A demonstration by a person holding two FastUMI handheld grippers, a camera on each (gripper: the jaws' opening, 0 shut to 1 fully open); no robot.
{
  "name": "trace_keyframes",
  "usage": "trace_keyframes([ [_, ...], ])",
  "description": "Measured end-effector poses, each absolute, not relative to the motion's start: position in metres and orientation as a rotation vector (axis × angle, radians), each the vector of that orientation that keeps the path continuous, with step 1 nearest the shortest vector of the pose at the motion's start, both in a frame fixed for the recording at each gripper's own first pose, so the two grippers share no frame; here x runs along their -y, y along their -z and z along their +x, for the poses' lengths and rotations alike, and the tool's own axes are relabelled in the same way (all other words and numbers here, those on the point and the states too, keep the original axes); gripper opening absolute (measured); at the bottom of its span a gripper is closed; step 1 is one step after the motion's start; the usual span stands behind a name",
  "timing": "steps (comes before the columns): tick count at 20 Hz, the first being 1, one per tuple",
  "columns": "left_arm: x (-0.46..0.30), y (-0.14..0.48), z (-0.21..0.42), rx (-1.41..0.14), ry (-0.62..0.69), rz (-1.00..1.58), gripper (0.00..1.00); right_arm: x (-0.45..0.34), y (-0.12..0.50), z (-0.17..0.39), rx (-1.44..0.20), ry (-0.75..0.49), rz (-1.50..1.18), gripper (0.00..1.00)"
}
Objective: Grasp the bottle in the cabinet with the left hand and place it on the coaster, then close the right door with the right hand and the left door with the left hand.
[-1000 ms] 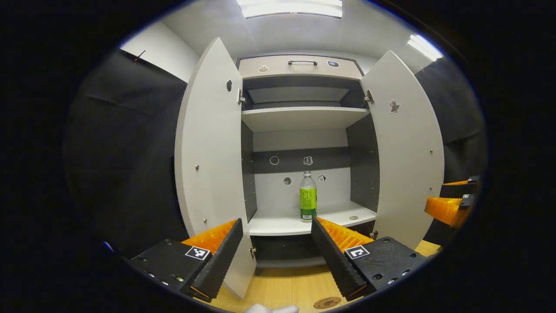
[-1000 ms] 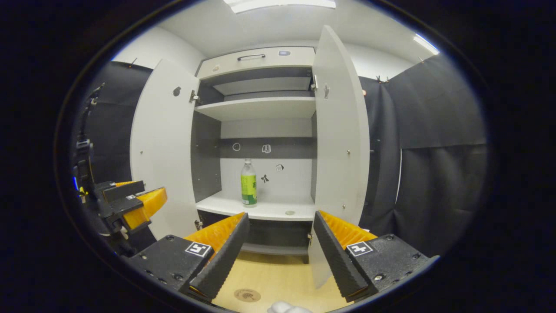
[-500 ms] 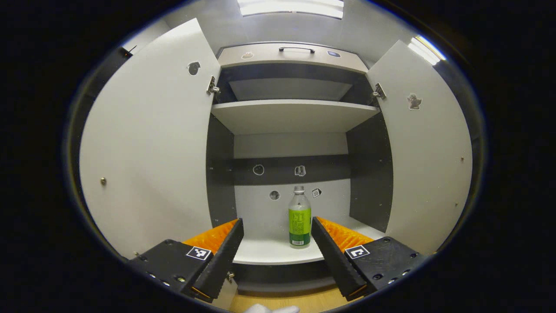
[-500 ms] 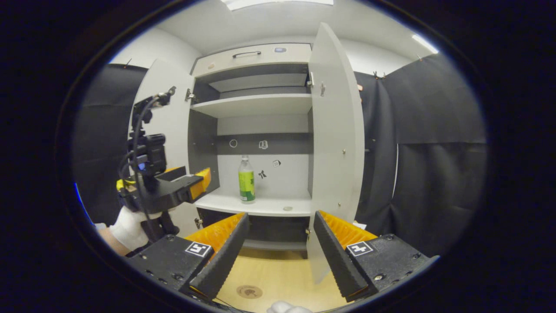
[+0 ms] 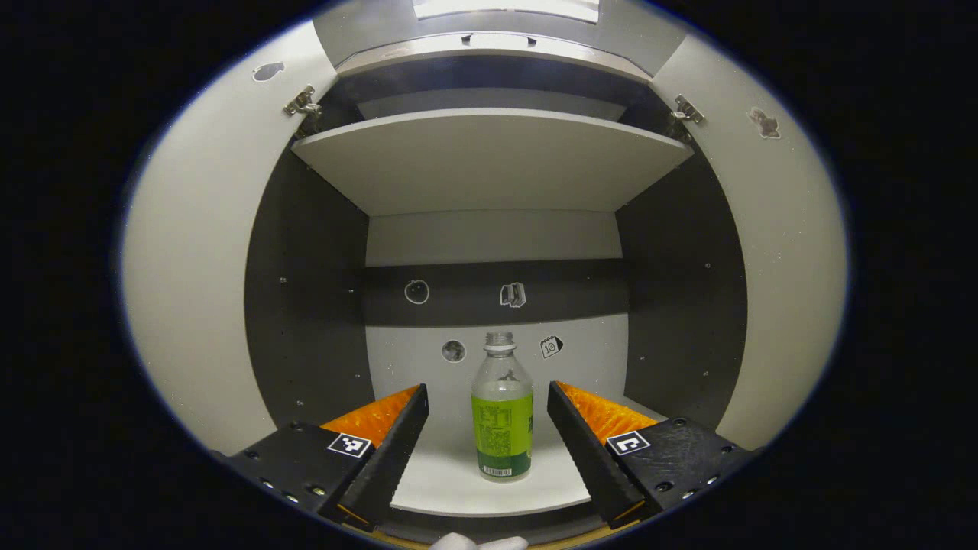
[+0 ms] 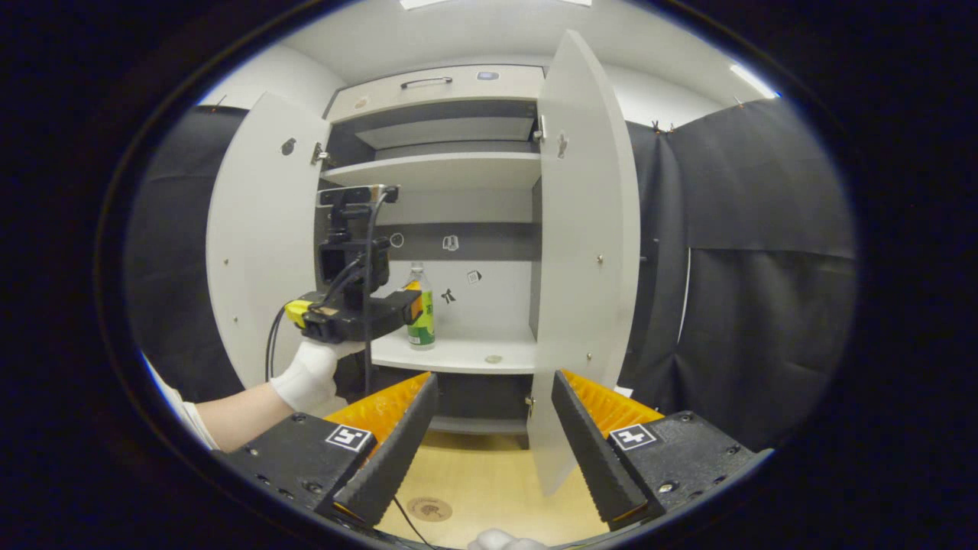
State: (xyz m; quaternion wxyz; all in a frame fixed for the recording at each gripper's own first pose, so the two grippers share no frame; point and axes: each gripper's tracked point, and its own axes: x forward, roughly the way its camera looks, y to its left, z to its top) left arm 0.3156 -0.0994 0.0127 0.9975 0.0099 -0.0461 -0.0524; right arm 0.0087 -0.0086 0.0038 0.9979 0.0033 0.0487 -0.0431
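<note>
Flanking a clear plastic bottle (image 5: 502,412), ridged left gripper (image 5: 487,416) gapes.

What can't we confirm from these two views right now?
- Bottle label text: too small, left gripper view.
- Bottle cap: the neck looks open, not certain.
- Bottle body in the right gripper view: partly hidden by the left claw.
- Small round thing on the shelf: too small to identify.
- Coaster print: too small, near the view's edge.
- Top drawer: cut off at the edge, left gripper view.
</note>
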Motion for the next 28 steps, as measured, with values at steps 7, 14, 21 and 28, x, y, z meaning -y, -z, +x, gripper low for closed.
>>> trace_keyframes([
  [7,0.115,0.023,0.367,0.032,0.090,0.028,0.96,0.007,0.001,0.016,-0.116,0.089,-0.019,0.98],
  [14,0.116,0.042,0.383,-0.020,0.073,0.043,0.96,0.014,0.007,0.018,-0.141,0.103,-0.034,0.98],
  [21,0.111,0.017,0.363,0.025,0.084,-0.005,0.80,0.019,0.000,0.015,-0.125,0.095,-0.017,0.98],
  [28,0.092,-0.020,0.281,0.073,0.112,-0.033,0.76,0.021,-0.010,0.008,-0.093,0.079,-0.003,0.98],
])
